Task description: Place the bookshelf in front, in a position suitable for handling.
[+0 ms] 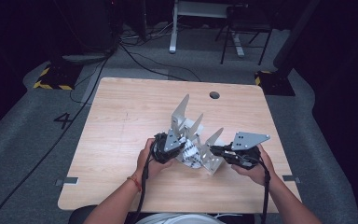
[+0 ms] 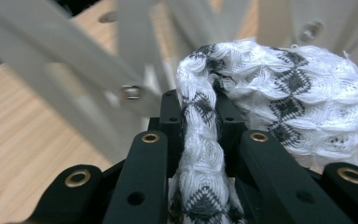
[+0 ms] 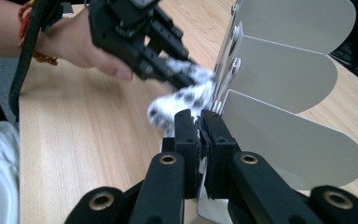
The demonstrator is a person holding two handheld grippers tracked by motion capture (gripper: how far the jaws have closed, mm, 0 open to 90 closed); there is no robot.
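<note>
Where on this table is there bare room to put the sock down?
The table's whole left side, from the left gripper out to the left edge, is bare. So is the back strip between the rack and the round hole. It is crowded at the front middle, where both grippers, the sock and the rack meet.

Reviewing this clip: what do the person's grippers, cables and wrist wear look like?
Both grippers, left and right, are black with brass-ringed screw holes; each carries a grey three-cornered plate and trails a black cable. A red-orange cord bracelet circles the left wrist. Forearms are bare, no sleeves.
</note>
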